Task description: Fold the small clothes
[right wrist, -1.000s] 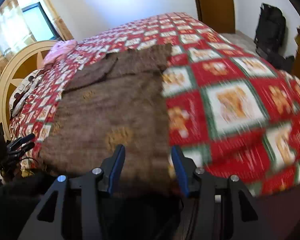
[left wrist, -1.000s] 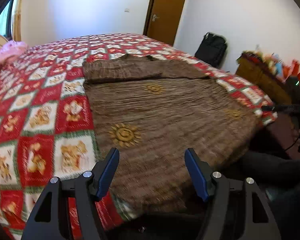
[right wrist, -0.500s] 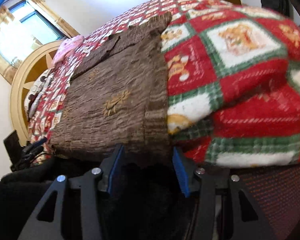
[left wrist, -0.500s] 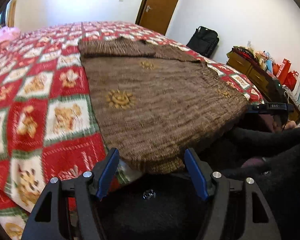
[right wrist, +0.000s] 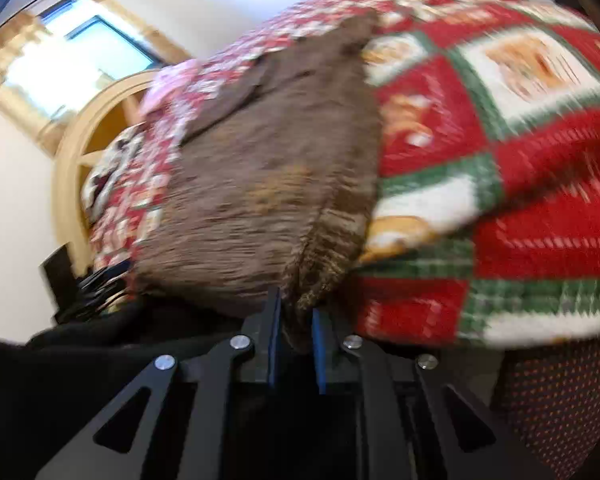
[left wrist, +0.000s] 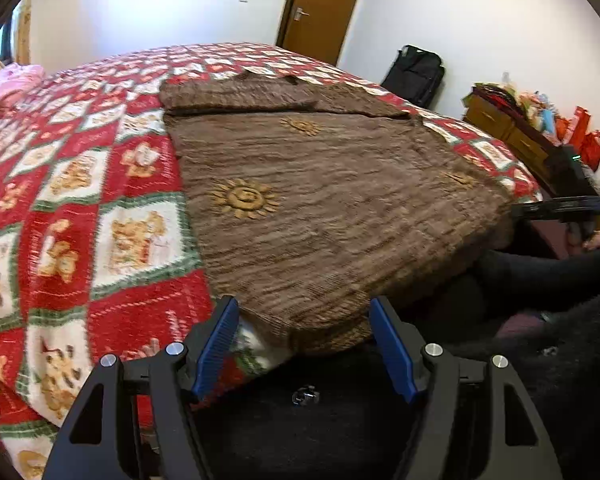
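Left wrist view: a brown knitted sweater (left wrist: 332, 208) lies spread flat on a bed covered with a red, white and green patchwork blanket (left wrist: 100, 200). The sweater has yellow sun motifs, and its far part is folded across the top. Its near hem hangs just over the bed's near edge. The left hand-held gripper (left wrist: 304, 344) sits low at that edge, released, its blue pads spread wide on either side of the hem's corner and not pinching it. At the right edge of the bed, part of the right hand-held gripper (left wrist: 560, 206) shows at the sweater's other hem corner. Behind the bed are a brown door (left wrist: 324, 8), a black bag (left wrist: 414, 74) against the wall and a wooden dresser (left wrist: 508, 132) piled with colourful items. A pink cloth (left wrist: 8, 84) lies at the far left of the bed.

Right wrist view, blurred: the right hand-held gripper (right wrist: 294, 344) is clenched on a bunched corner of the sweater (right wrist: 268, 184) at the bed's edge, the knit squeezed between its narrow-set blue pads. The blanket (right wrist: 520, 160) fills the right side. A curved wooden headboard (right wrist: 80, 152) and a bright window (right wrist: 72, 68) appear at the left.
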`<action>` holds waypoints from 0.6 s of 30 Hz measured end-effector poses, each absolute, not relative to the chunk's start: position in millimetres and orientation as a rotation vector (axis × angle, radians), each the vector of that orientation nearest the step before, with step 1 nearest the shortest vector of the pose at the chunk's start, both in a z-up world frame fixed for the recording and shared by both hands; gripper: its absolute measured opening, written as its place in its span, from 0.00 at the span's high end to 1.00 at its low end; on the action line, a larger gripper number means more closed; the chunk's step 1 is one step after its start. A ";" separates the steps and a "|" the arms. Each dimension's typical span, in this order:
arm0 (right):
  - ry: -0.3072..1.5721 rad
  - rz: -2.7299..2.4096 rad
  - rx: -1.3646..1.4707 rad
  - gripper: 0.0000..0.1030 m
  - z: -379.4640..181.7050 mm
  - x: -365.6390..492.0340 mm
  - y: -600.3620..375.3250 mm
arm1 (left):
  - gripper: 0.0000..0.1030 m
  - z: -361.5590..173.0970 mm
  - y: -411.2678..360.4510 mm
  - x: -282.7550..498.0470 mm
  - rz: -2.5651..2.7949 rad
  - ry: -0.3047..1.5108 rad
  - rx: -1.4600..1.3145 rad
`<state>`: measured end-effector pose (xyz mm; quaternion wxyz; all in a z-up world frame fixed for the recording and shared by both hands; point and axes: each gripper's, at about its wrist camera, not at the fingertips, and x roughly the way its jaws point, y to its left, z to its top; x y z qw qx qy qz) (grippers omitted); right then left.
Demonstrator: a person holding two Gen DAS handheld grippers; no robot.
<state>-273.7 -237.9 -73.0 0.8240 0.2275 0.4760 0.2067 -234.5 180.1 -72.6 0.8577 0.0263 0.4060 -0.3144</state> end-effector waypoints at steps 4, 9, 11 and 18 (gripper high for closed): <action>0.938 0.542 0.524 0.84 -45.7 -275.2 -231.1 | 0.33 -58.6 183.8 -242.0 -0.700 0.788 0.113; 0.819 0.594 0.691 0.84 -19.7 -238.0 -242.4 | 0.33 -47.8 183.8 -248.2 -0.732 0.738 0.208; 0.790 0.572 0.722 0.84 -15.2 -218.6 -244.9 | 0.33 -47.6 180.2 -250.0 -0.752 0.729 0.245; 0.819 0.329 0.754 0.84 -43.0 -145.9 -256.7 | 0.33 -52.6 158.9 -264.0 -0.836 0.697 0.484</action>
